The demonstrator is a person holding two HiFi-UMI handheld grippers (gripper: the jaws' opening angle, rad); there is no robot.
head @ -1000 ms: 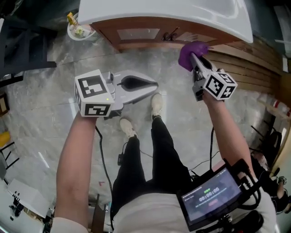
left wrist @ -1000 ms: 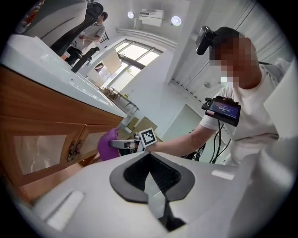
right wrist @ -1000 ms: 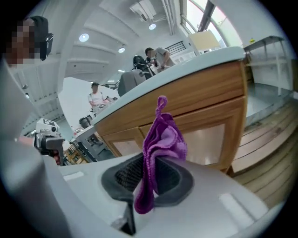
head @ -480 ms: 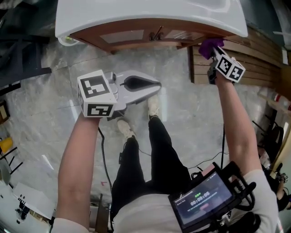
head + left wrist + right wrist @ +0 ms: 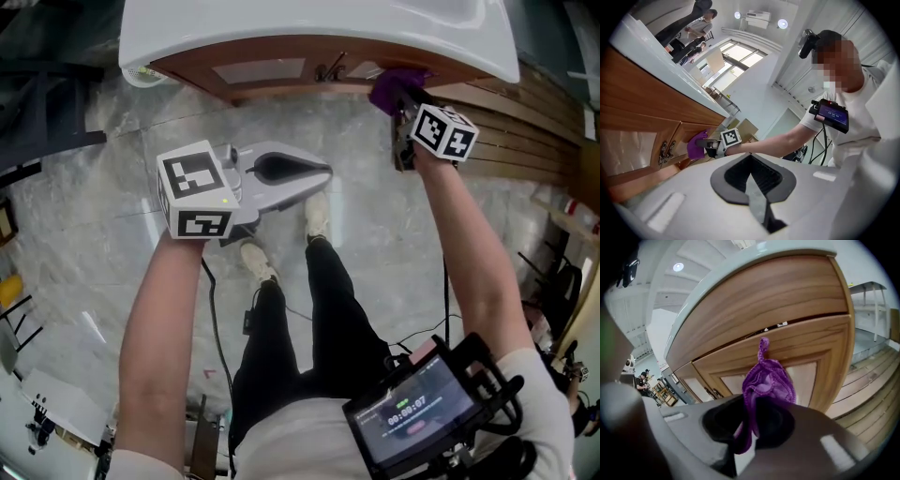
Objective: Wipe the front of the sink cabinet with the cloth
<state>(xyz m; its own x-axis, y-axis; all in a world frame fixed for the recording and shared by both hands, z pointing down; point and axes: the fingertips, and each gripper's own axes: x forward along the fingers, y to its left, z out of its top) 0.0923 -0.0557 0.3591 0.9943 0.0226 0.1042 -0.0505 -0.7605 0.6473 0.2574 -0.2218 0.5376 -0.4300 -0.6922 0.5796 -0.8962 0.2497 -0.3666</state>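
I have the right gripper (image 5: 405, 101) clamped on the purple cloth (image 5: 394, 86), and I hold it up under the rim of the white sink (image 5: 309, 23) so the bunched fabric meets the wooden sink cabinet (image 5: 272, 70) near the top corner of its right-hand door. In the right gripper view the cloth (image 5: 768, 380) bulges out ahead of the jaws, a twisted tail pointing up over the door panel (image 5: 787, 301). That overhang is the point of the grip: fabric meets the wood, not the pads. I cannot tell from here whether it is pressed against the wood or just off it. The left gripper (image 5: 314, 175) hangs low and well apart from the cabinet, over the marble floor (image 5: 94, 216), jaws together on nothing. I judge it is parked there simply to stay out of the wiping path. Its camera looks sideways along the cabinet front (image 5: 633, 98) and catches the cloth (image 5: 696, 143) just beside the paired door handles (image 5: 665, 151). Most of the front looks left to cover.
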